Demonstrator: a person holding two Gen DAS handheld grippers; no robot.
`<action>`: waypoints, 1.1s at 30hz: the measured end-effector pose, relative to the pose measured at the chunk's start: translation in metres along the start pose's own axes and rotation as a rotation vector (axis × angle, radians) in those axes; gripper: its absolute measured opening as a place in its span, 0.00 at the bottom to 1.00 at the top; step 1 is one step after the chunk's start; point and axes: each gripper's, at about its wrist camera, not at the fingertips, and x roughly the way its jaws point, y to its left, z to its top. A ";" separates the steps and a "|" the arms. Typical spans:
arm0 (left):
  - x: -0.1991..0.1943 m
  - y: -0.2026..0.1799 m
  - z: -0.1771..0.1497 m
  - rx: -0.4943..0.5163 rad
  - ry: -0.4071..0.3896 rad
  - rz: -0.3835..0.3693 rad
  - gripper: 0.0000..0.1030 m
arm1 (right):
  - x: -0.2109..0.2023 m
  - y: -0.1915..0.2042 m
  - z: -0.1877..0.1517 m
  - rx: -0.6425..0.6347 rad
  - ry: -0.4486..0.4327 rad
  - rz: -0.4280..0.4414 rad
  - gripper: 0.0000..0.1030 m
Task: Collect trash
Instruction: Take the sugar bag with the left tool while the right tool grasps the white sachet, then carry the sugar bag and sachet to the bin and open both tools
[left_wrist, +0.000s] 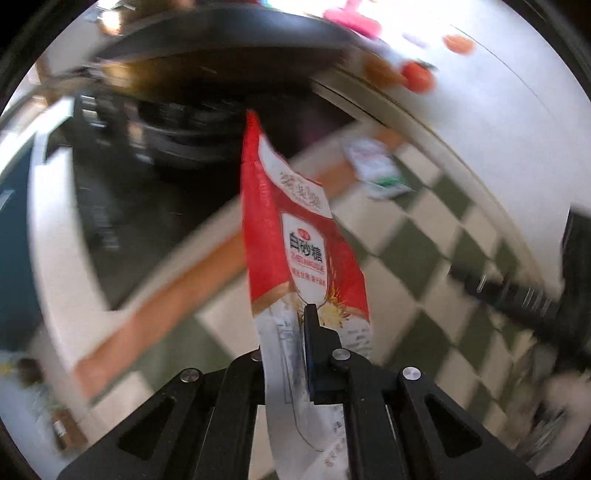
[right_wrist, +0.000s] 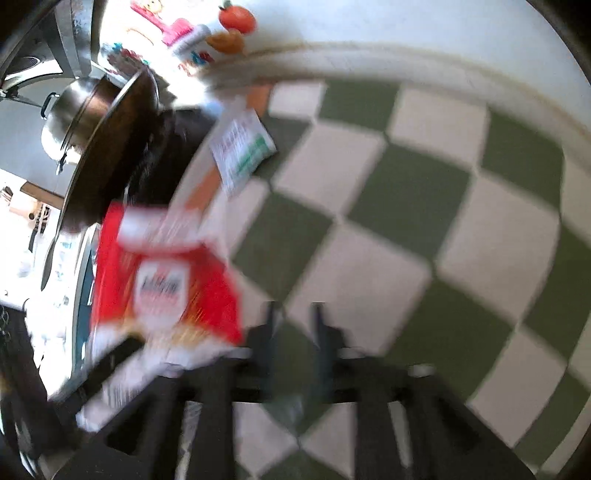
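1. Red sugar packet (left_wrist: 295, 236): clamped between the closed jaws of the left gripper (left_wrist: 295, 332), lifted off the surface and standing up in front of the camera, red top upward, white lower end down between the fingers.
2. Seen also from the right wrist view (right_wrist: 166, 280), at the left, blurred, held up in the air above the edge of the checkered mat (right_wrist: 406, 229).
3. Right gripper (right_wrist: 295, 314): jaws a little apart with only the mat visible between them, holding nothing; much motion blur in this view.
4. Still lying on the counter: white and green packet (right_wrist: 242, 151), flat at the far edge of the mat, near the dark pan (right_wrist: 110, 147) on the stove. Same packet visible in the left view (left_wrist: 380, 171), well apart from both grippers.
5. Bin or trash bag: not visible in either view, so place for dropping cannot be told.
6. Progress, as judgement: probably about the middle. One piece picked up but not yet disposed; at least one more piece to collect, likely work for the free right gripper.
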 end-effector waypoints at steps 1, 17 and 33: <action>0.001 0.001 -0.002 -0.008 -0.002 0.023 0.02 | 0.006 0.009 0.013 -0.021 -0.020 -0.008 0.61; 0.029 0.011 0.001 -0.104 0.030 0.099 0.02 | 0.103 0.096 0.094 -0.429 -0.087 -0.295 0.10; -0.102 0.067 -0.031 0.003 -0.075 -0.028 0.01 | -0.049 0.136 -0.020 -0.301 -0.201 -0.054 0.03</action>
